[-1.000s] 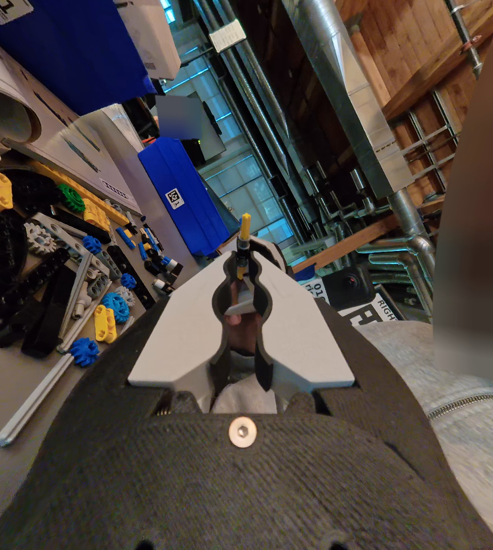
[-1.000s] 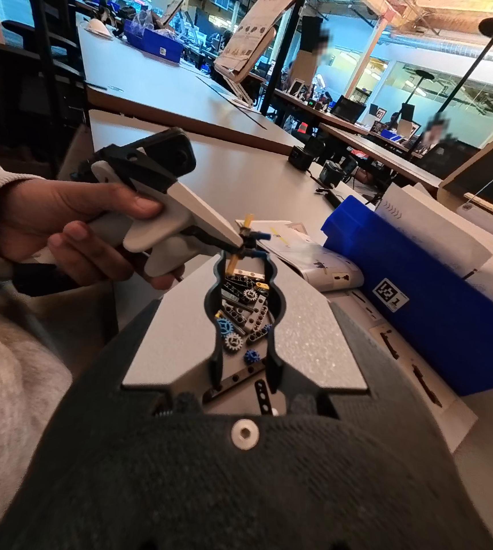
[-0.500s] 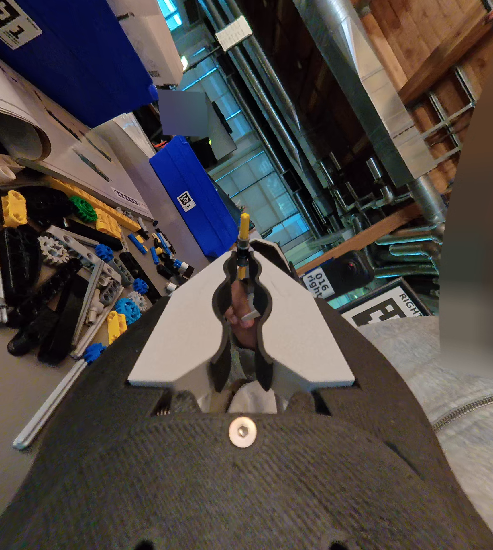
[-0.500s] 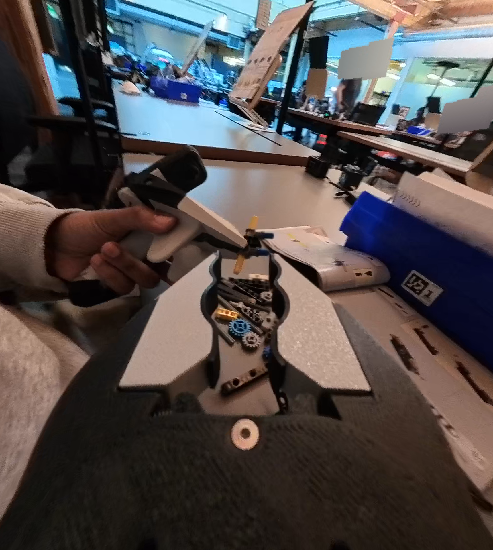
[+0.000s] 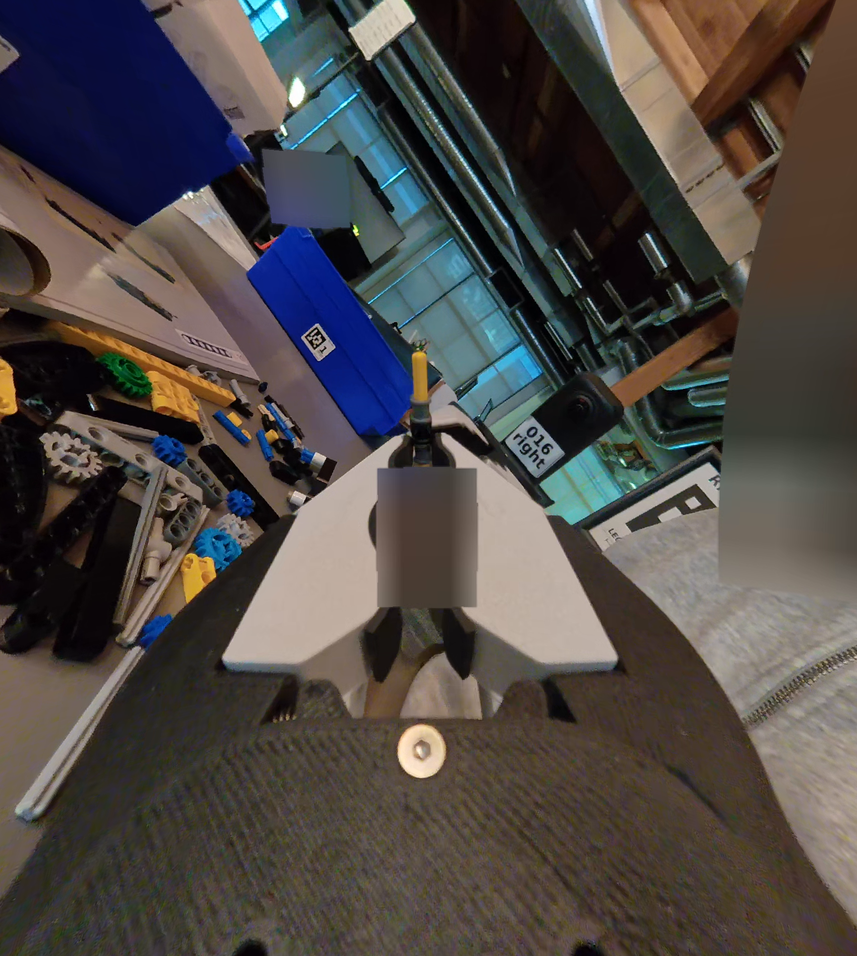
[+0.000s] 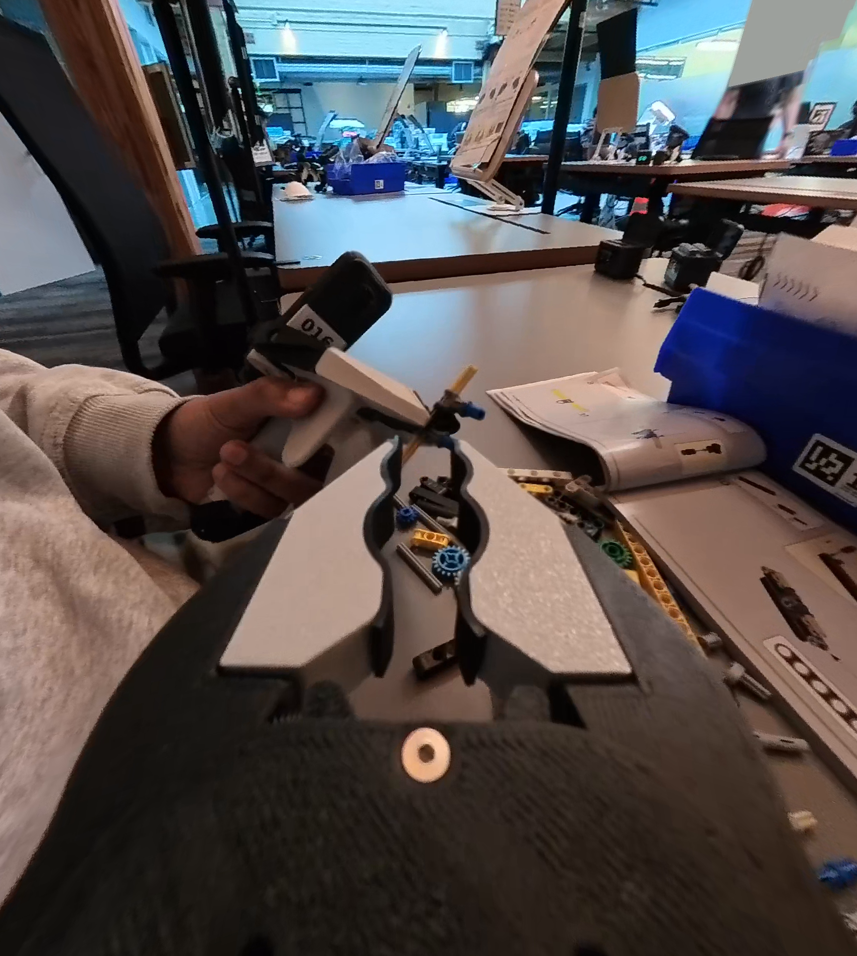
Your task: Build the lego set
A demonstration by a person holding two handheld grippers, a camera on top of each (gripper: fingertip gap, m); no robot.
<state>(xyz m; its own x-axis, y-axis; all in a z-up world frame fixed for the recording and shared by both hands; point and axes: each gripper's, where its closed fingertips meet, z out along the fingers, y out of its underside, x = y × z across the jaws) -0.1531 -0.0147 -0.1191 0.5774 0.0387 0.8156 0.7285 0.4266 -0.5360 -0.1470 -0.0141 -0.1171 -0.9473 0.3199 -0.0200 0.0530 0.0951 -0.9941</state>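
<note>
Left gripper (image 5: 420, 439) pinching yellow axle (image 5: 419, 380), protruding forward

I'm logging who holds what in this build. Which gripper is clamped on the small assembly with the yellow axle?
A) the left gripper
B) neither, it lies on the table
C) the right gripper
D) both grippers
A: the left gripper pinches the yellow-axle assembly in the air, while the right gripper stands open just beneath it.

Even indoor light, wide-angle bend, soft edges

Cool daylight is coming through the windows (image 5: 447, 305) and ceiling lamps (image 6: 286, 39) are glowing far off; straight lines are bowing toward the borders, the sleeve (image 6: 28, 595) and near gripper body are blurring, and shadows on the table (image 6: 493, 331) are staying faint.
</note>
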